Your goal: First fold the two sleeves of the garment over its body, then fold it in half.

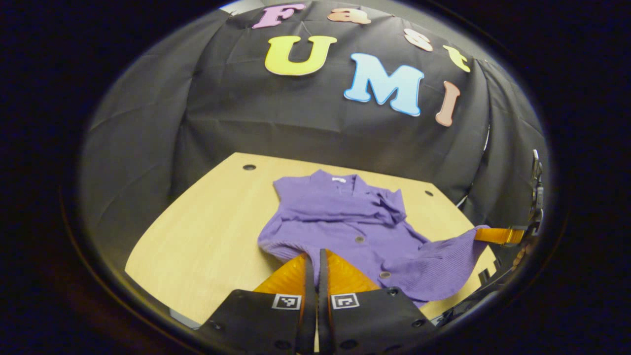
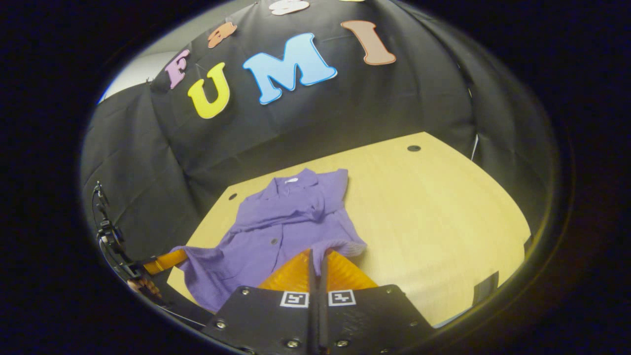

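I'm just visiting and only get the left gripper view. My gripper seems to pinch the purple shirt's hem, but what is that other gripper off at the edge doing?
Observer: In the right gripper view, the right gripper has its fingers closed together on the other hem corner of the shirt.
Operator: And who is holding my gripper?
Observer: What look like the fingers of a person's hand show just behind the left gripper.
Operator: Is there room beside the shirt?
Observer: Yes. A wide stretch of the wooden table lies on the side of the shirt away from your gripper.
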The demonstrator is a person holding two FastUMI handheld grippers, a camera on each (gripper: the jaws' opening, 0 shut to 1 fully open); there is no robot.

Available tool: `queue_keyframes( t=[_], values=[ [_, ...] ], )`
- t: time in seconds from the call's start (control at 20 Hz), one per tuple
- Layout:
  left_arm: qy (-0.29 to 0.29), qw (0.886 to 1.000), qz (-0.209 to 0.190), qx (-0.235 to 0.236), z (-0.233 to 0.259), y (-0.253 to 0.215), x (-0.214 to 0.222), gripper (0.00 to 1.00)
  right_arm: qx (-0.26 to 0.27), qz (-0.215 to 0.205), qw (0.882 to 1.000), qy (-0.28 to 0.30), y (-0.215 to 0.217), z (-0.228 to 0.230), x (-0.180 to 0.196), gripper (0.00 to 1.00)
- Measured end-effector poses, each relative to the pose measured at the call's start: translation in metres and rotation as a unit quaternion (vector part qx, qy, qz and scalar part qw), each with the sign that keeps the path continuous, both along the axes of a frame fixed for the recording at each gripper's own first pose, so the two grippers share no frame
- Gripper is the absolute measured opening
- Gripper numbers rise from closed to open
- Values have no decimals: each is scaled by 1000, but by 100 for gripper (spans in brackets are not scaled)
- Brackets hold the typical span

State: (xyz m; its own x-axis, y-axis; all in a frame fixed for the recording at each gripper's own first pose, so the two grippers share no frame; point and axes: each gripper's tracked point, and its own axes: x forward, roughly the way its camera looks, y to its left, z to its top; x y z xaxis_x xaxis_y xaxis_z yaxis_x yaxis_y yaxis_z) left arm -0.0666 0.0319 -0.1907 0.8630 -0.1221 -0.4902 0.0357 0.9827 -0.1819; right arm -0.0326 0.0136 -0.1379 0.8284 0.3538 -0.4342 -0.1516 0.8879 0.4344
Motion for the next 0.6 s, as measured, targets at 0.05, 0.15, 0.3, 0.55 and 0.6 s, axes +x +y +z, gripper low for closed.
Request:
queue_keyframes(
  t=[0.05,0.15,0.3,0.55,0.6],
  values=[
    [-11,1000,-4,-7,8,0,22,8,-2,-6,1000,-3,2,7,14,0],
    [-29,999,-14,-15,22,7,63,9,-7,-20,1000,-9,8,17,42,0],
    [-44,998,-32,-30,31,14,127,8,-24,-47,999,-14,13,29,88,0],
    [-52,996,-62,-29,24,27,233,8,-42,-90,995,-6,18,41,167,0],
    [-53,996,-62,-29,23,32,251,8,-44,-94,995,-4,20,41,183,0]
  ],
)
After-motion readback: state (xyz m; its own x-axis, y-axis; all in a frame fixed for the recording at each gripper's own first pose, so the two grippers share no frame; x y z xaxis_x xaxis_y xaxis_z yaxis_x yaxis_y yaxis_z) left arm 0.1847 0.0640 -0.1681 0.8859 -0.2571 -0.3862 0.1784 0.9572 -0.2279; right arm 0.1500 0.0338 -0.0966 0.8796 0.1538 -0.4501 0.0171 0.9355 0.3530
